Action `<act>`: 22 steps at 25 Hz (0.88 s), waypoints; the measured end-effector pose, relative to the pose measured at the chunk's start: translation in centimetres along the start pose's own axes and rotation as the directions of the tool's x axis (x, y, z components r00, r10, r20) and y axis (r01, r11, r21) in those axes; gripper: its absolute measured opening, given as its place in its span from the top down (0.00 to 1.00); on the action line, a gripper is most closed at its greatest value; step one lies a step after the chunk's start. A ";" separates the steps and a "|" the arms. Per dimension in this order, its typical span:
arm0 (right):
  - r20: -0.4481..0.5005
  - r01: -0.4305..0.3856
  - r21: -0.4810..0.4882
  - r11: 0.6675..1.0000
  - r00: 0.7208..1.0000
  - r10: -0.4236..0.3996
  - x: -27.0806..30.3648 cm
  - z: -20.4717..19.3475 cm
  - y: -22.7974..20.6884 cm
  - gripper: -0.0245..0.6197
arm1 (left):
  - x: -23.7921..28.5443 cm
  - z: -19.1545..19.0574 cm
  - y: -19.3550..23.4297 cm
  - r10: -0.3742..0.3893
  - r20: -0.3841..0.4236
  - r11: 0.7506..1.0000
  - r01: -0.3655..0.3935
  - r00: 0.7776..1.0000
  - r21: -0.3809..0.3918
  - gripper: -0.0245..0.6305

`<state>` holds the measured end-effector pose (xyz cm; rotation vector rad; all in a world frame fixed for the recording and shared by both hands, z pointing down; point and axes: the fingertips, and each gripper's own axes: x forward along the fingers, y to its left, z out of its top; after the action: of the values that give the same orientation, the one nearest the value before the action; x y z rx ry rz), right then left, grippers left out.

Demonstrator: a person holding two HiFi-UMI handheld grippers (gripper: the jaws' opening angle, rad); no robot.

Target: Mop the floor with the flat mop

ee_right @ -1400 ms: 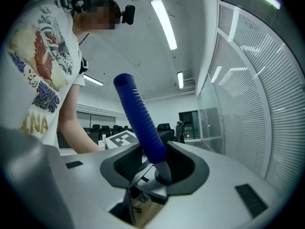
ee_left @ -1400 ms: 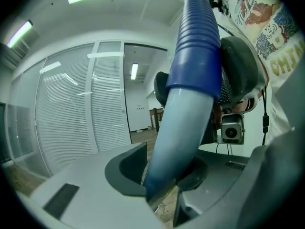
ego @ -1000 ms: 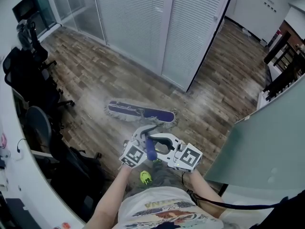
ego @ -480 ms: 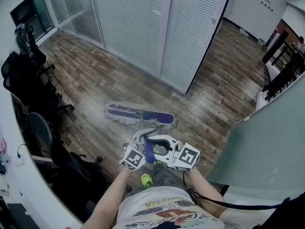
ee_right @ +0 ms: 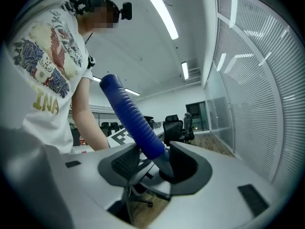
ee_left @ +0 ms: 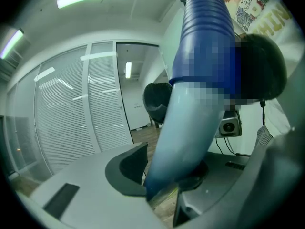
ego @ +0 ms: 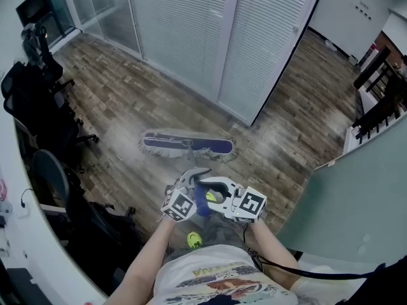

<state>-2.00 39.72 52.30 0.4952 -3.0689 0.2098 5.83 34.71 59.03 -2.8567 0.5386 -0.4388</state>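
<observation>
Scene evenly lit by ceiling strip lights [ee_right: 162, 13]; shadows soft. Head view slightly dim, corners vignetted. Strong fisheye bending seen in both gripper views. In left gripper view the mop handle [ee_left: 186, 137] is rendered out of focus.

Mop handle [ee_right: 133, 120]: deep blue ribbed grip between the fingers [ee_right: 224, 176], pale blue shaft under the grip. Fingers pale grey, pads black. Marker cubes [ego: 179, 206] behind them: black squares on white. Mop head [ego: 186, 146], beyond the fingertips: purple pad, grey-white fringe. Floor [ego: 121, 94]: brown wood planks, mixed tones. Blinds [ego: 184, 30]: white, fine slat stripes. Shoe [ego: 193, 239]: neon yellow-green. Shirt [ego: 210, 278]: white, multicolour print. Chairs [ego: 38, 107]: black.
</observation>
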 end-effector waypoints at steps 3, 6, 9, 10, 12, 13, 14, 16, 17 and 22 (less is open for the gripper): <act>0.038 -0.020 0.009 1.000 0.999 0.020 1.1 1.4 -3.2 0.67 | 0.9 0.3 3.7 0.046 0.024 0.998 -0.045 0.999 -0.032 0.83; 0.059 -0.050 0.018 0.999 0.997 0.048 2.3 2.6 -6.6 0.67 | 2.1 0.7 7.6 0.082 0.038 0.996 -0.080 0.996 -0.049 0.84; 0.055 -0.082 0.016 0.997 0.995 0.081 3.1 3.7 -10.8 0.67 | 4.1 0.6 11.7 0.112 0.036 0.992 -0.110 0.993 -0.058 0.84; 0.053 -0.090 0.018 0.996 0.995 0.089 3.2 4.0 -12.3 0.67 | 4.9 0.4 13.1 0.119 0.029 0.991 -0.117 0.992 -0.061 0.84; 0.050 -0.104 0.021 0.994 0.993 0.103 3.7 4.5 -15.4 0.67 | 6.5 0.1 15.8 0.130 0.019 0.989 -0.128 0.991 -0.067 0.84; 0.048 -0.113 0.022 0.993 0.993 0.111 3.9 4.8 -16.9 0.67 | 7.4 0.0 17.2 0.136 0.017 0.989 -0.134 0.991 -0.068 0.84; 0.048 -0.122 0.022 0.992 0.992 0.121 4.1 5.0 -18.5 0.67 | 8.2 -0.1 18.6 0.144 0.015 0.987 -0.142 0.990 -0.069 0.84; 0.046 -0.141 0.021 0.990 0.989 0.139 4.3 5.5 -21.8 0.67 | 10.2 -0.3 21.5 0.162 0.006 0.984 -0.161 0.987 -0.073 0.84; 0.046 -0.149 0.022 0.989 0.988 0.148 4.3 5.7 -23.5 0.67 | 11.2 -0.6 22.8 0.170 0.000 0.983 -0.170 0.985 -0.077 0.84; 0.055 -0.184 0.025 0.983 0.982 0.183 4.2 6.4 -30.2 0.67 | 15.6 -1.2 28.1 0.201 -0.022 0.977 -0.202 0.979 -0.069 0.85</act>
<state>3.53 9.19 50.06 0.2208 -3.1669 0.2508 10.26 2.89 57.01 -2.8277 0.8527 -0.4137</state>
